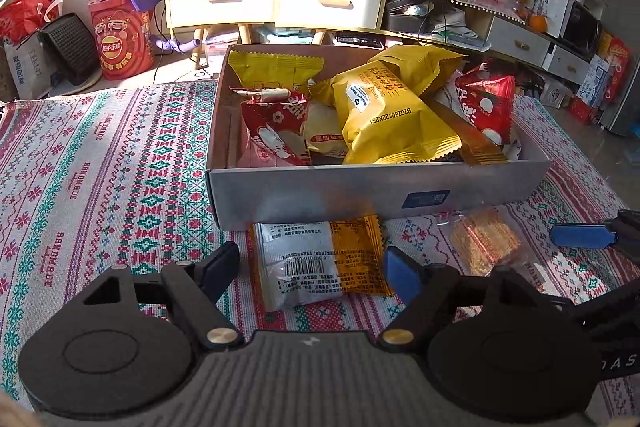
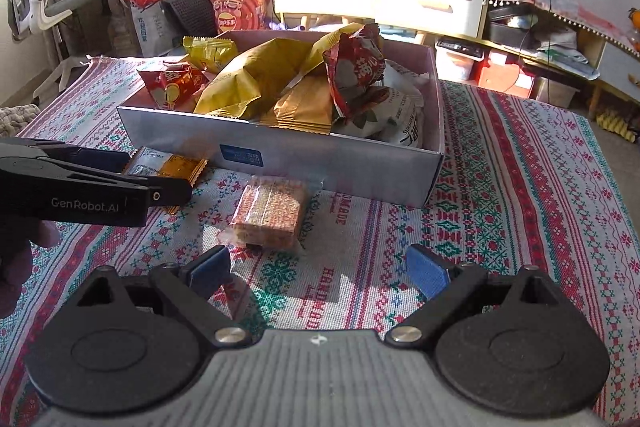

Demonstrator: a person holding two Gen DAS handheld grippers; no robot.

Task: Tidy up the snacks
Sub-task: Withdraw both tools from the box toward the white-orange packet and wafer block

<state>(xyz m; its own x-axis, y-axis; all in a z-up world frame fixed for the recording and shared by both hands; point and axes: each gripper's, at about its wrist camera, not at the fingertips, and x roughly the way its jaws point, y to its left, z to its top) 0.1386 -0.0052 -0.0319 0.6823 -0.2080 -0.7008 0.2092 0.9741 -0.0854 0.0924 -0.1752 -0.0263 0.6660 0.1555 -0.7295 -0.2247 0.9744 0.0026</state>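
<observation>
A woven cloth (image 1: 100, 163) with red and green cross-stitch patterns covers the surface. At its far side, one rectangular cardboard box (image 1: 376, 193) holds crinkly foil snack packets, yellow and red. Two snacks lie near its front wall: a silver-and-orange packet (image 1: 316, 263) and a clear-wrapped grainy bar (image 2: 267, 217). The left hand-held gripper (image 1: 310, 271) is spread around the packet; the right hand-held gripper (image 2: 318, 269) is spread, empty, near the bar.

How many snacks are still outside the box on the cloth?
2. A silver-and-orange packet lies against the front wall of the box, between the open left gripper fingers. A clear-wrapped brown bar lies to its right, ahead of the open right gripper. More could hide behind the box.
</observation>
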